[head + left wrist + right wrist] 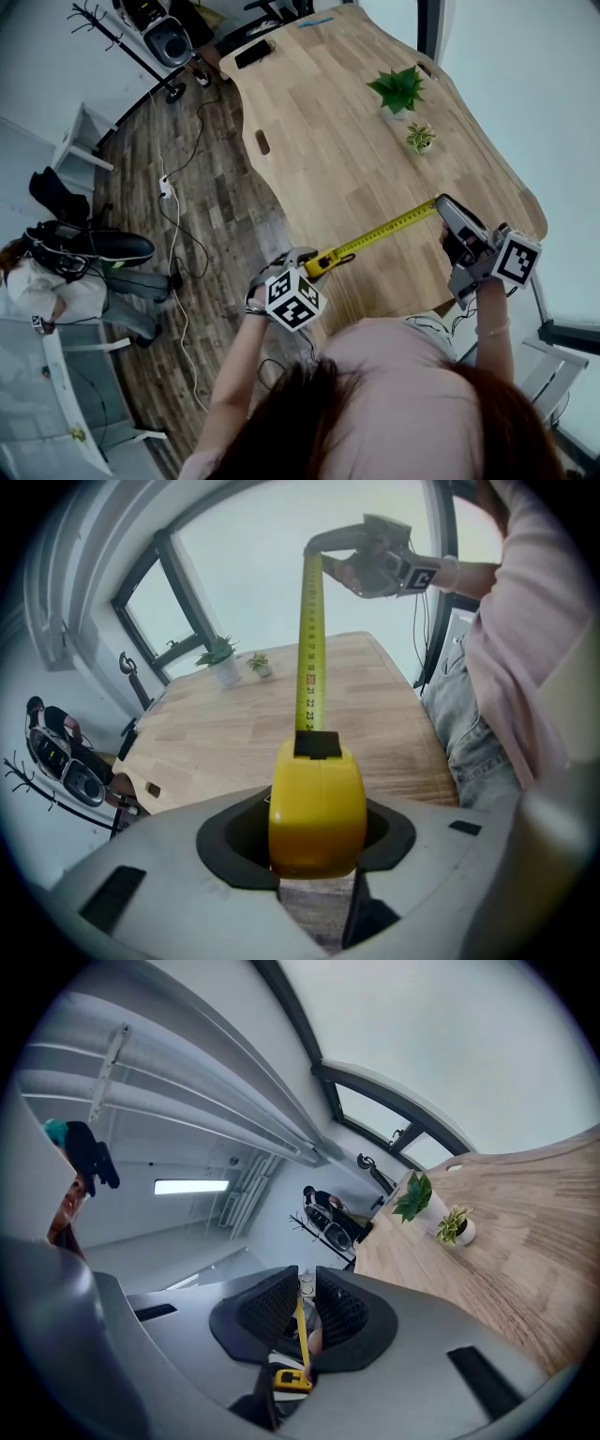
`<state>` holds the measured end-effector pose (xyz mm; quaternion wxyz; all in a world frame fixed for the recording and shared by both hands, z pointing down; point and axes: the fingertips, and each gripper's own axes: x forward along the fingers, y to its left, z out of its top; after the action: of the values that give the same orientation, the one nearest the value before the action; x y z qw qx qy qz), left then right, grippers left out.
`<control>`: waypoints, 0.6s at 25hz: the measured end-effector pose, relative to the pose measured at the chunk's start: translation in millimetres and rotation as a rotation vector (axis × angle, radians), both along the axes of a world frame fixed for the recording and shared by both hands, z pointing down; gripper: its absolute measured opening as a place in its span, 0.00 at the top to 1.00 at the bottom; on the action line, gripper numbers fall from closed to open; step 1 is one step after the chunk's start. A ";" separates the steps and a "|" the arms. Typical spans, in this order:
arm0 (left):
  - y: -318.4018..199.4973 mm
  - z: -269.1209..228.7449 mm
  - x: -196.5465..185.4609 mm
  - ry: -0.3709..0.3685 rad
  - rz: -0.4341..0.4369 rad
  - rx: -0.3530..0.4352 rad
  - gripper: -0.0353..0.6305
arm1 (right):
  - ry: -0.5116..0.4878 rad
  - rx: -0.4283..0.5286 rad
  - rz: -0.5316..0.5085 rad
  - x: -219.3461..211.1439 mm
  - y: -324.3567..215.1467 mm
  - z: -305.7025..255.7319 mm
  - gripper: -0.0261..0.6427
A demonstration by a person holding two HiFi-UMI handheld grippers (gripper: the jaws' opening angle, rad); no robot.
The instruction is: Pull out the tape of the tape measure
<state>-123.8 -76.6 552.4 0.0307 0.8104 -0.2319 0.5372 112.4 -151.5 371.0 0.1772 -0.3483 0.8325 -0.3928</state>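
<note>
Already the tape (380, 232) runs long and taut above the worktop's (319, 122) near edge, the left gripper (300, 265) clamped on the yellow tape measure case (317, 808) and the right gripper (302, 1307) pinching the tape's end, so the pull looks largely done.

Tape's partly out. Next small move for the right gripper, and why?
Probably draw the right gripper farther from the case, in line with the tape, with the left gripper steady. The right jaws pinch the tape end, the left jaws clamp the case, and the tape runs straight between them.
</note>
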 end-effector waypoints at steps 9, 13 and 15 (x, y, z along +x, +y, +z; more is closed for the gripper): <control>-3.5 -1.0 5.2 0.007 0.003 0.001 0.69 | -0.005 -0.012 -0.012 -6.1 -2.3 5.8 0.88; -4.2 -1.3 7.2 0.015 0.002 -0.004 0.69 | -0.004 -0.018 -0.021 -11.1 -4.1 7.7 0.88; -5.5 -1.6 8.8 0.020 0.002 -0.005 0.69 | -0.005 -0.023 -0.026 -13.6 -5.4 9.1 0.88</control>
<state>-115.1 -82.1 550.8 0.0347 0.8157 -0.2295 0.5298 98.8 -156.9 380.2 0.1701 -0.3384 0.8320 -0.4054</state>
